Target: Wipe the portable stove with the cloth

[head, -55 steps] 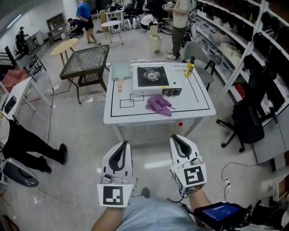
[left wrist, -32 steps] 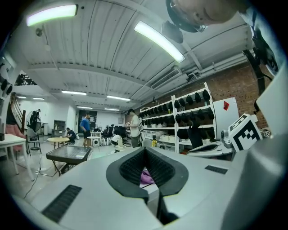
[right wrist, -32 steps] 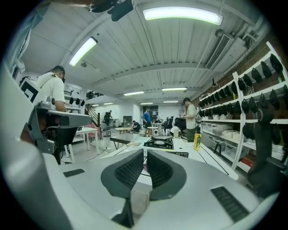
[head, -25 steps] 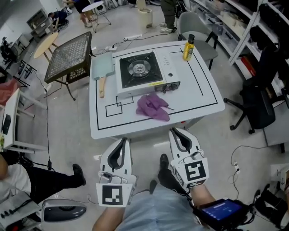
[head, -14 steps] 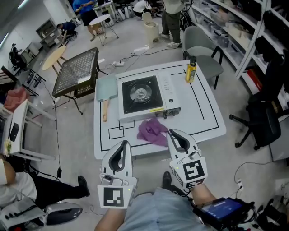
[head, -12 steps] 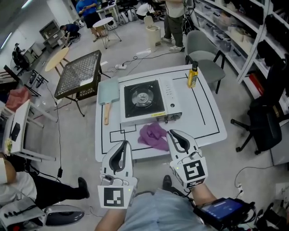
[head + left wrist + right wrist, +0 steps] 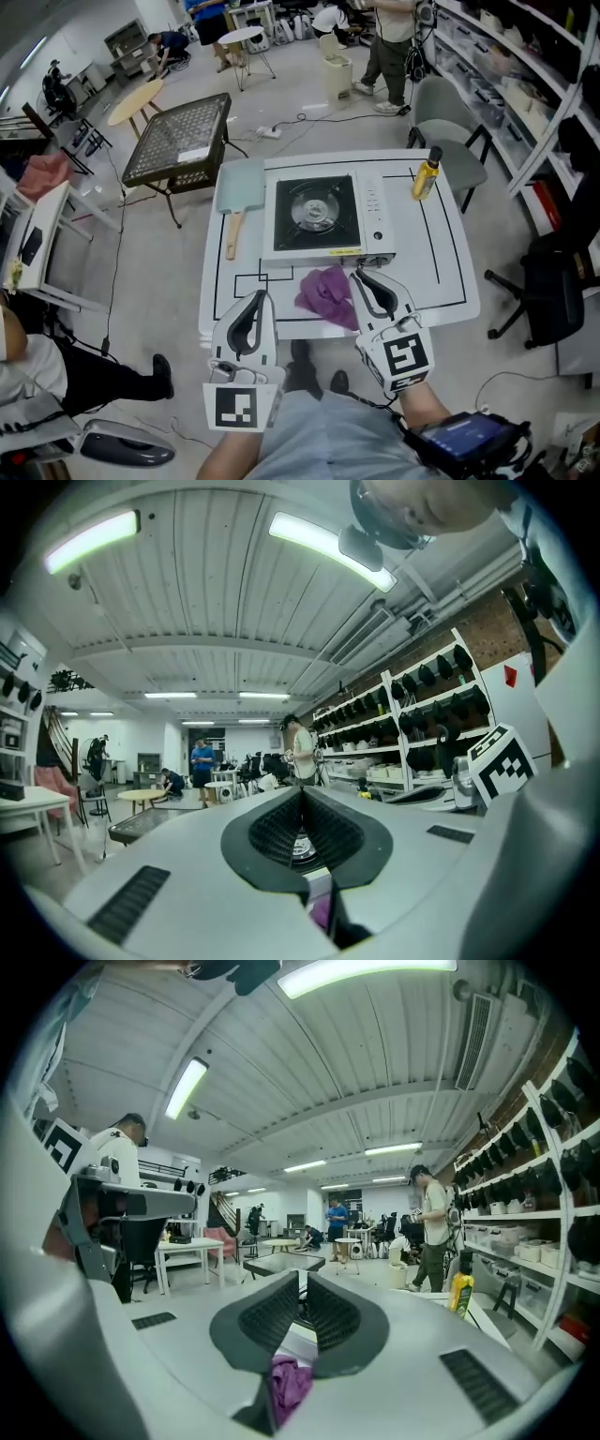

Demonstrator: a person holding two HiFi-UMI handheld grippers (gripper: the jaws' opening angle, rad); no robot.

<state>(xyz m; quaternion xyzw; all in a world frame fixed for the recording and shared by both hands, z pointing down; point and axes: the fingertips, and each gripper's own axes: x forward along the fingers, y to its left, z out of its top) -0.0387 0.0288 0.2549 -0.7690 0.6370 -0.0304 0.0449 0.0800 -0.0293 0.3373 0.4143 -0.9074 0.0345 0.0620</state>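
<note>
The portable stove (image 7: pixel 317 214) sits mid-table, white-bodied with a black burner top. In front of it, near the table's front edge, lies the crumpled purple cloth (image 7: pixel 326 292). My right gripper (image 7: pixel 361 277) is shut and empty, its tip just at the cloth's right side; the cloth (image 7: pixel 291 1382) shows below its jaws in the right gripper view. My left gripper (image 7: pixel 257 300) hovers over the table's near edge, left of the cloth, jaws together with nothing in them. A bit of cloth (image 7: pixel 321 913) shows under its jaws too.
On the white table (image 7: pixel 441 281), a teal cutting board (image 7: pixel 239 187) lies left of the stove and a yellow bottle (image 7: pixel 427 174) stands at the back right. A black mesh table (image 7: pixel 178 139) is back left, a grey chair (image 7: pixel 450 117) behind. People stand farther off.
Both grippers have come forward from in front of the table to over its near edge. The right tip now reaches the cloth. Jaws stayed shut.
</note>
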